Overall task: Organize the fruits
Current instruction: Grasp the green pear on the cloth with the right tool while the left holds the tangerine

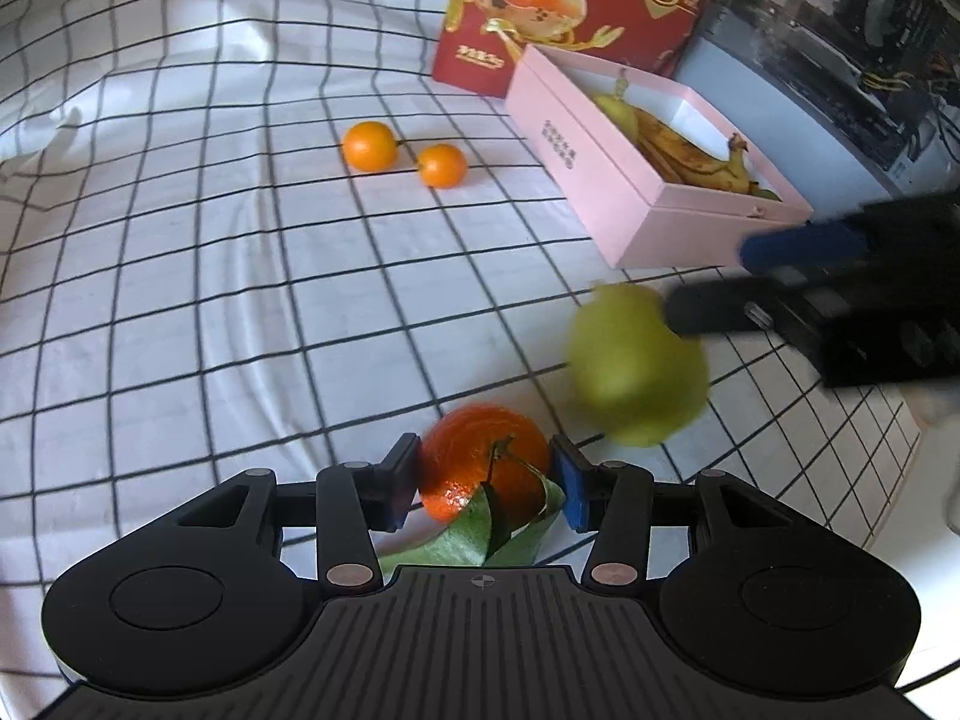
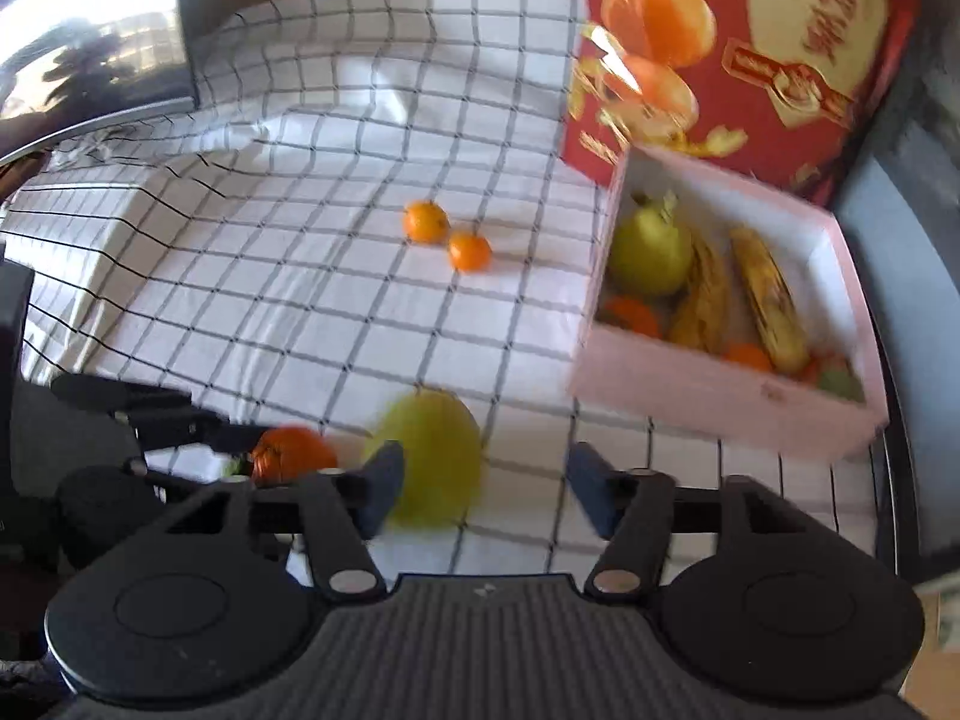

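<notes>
My left gripper (image 1: 486,486) is shut on an orange with green leaves (image 1: 480,462), one pad against each side of it, low over the checked cloth (image 1: 240,300). The same orange (image 2: 294,456) shows at the lower left of the right wrist view. A green pear (image 2: 432,456), blurred, lies between the jaws of my right gripper (image 2: 486,492). Only the left pad is at the pear; the right pad stands well clear, so the gripper is open. In the left wrist view the pear (image 1: 636,366) sits just below the right gripper (image 1: 711,282).
A pink box (image 1: 630,204) (image 2: 690,390) at the right holds a pear, bananas and oranges. Two small oranges (image 1: 370,146) (image 1: 443,165) lie mid-cloth. A red fruit carton (image 1: 570,0) stands behind the box. A computer case (image 1: 840,30) is at the far right.
</notes>
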### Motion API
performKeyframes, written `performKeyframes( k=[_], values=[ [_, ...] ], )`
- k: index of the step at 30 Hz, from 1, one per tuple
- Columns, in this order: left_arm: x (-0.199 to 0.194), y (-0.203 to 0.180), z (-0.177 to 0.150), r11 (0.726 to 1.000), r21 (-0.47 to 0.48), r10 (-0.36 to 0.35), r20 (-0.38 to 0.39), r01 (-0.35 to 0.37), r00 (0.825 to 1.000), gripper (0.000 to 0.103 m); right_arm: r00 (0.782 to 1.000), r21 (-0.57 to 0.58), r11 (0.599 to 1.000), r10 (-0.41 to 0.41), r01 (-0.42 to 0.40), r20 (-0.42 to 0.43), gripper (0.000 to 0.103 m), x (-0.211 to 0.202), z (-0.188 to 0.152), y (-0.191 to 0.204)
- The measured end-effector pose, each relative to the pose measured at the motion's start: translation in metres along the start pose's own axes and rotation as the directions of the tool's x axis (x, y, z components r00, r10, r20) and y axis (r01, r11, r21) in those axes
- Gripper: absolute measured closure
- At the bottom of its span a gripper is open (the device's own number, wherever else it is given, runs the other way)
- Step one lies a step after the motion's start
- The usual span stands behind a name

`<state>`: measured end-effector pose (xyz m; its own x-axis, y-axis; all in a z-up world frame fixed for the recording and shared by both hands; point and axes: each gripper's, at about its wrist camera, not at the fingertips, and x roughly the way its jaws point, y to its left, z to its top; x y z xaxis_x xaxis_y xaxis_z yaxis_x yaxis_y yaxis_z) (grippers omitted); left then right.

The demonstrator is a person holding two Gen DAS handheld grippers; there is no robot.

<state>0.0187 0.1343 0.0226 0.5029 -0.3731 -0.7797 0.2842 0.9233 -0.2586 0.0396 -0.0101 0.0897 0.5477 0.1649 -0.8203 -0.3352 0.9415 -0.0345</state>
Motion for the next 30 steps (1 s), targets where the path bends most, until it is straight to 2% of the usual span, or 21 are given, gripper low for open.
performKeyframes(
  k=[4,7,8,10,20,30],
  values=[
    [-0.005,0.006,-0.004,0.999,-0.024,0.024,0.001,-0.023,1.000,0.051,0.999,0.059,0.998,0.034,-0.031,-0.040,0.038,0.032,0.018,-0.003],
    [-0.007,0.008,-0.005,0.998,-0.045,0.041,0.004,-0.041,0.999,0.051,0.995,0.068,0.998,0.010,-0.003,-0.095,0.040,0.053,0.017,-0.006],
    [-0.008,0.007,-0.005,0.998,-0.050,0.047,0.005,-0.046,0.999,0.051,0.996,0.070,0.997,0.022,-0.016,-0.090,0.041,0.054,0.015,-0.007],
    [-0.009,0.006,-0.006,0.997,-0.058,0.053,0.007,-0.052,0.999,0.051,0.995,0.085,0.995,0.063,-0.056,-0.083,0.049,0.051,0.010,-0.009],
    [-0.001,-0.010,-0.004,0.998,-0.025,0.053,0.005,-0.053,0.999,0.051,0.999,0.009,0.999,0.048,-0.047,-0.012,0.050,0.013,-0.032,0.001],
    [0.005,-0.020,-0.004,0.998,0.035,0.045,0.008,-0.045,0.999,0.051,0.998,0.058,0.998,0.027,-0.030,0.058,0.050,-0.005,-0.064,0.000]
  ],
)
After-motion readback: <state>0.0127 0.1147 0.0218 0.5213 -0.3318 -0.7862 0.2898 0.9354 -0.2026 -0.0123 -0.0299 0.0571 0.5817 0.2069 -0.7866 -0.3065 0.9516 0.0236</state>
